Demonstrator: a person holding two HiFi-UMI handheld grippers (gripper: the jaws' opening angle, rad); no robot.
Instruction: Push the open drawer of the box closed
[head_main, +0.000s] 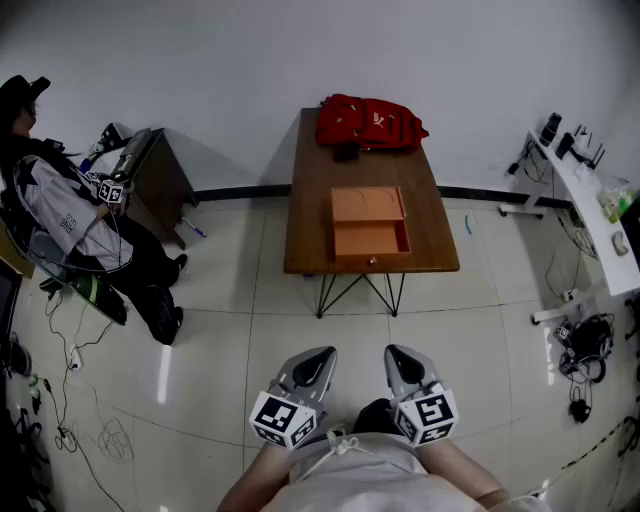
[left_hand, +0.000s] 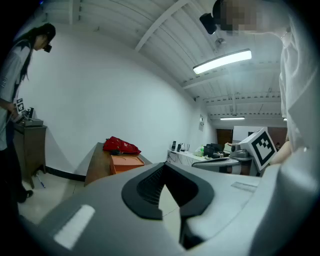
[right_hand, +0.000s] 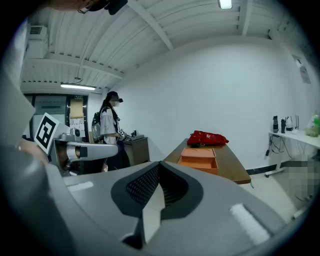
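Observation:
An orange box (head_main: 369, 204) stands on a brown wooden table (head_main: 312, 215) across the room, and its drawer (head_main: 371, 241) is pulled out toward the table's near edge. Both grippers are held low by my body, far from the table. My left gripper (head_main: 318, 362) and right gripper (head_main: 400, 362) are shut with nothing between their jaws. The left gripper view shows the left gripper (left_hand: 164, 165) with the box (left_hand: 126, 162) far beyond it. In the right gripper view the right gripper (right_hand: 159, 164) points toward the box (right_hand: 200, 159).
A red bag (head_main: 370, 122) lies on the table's far end behind the box. A person (head_main: 70, 215) is by a dark cabinet (head_main: 155, 170) at the left. A white desk (head_main: 590, 215) with gear runs along the right wall. Cables (head_main: 585, 345) lie on the tiled floor.

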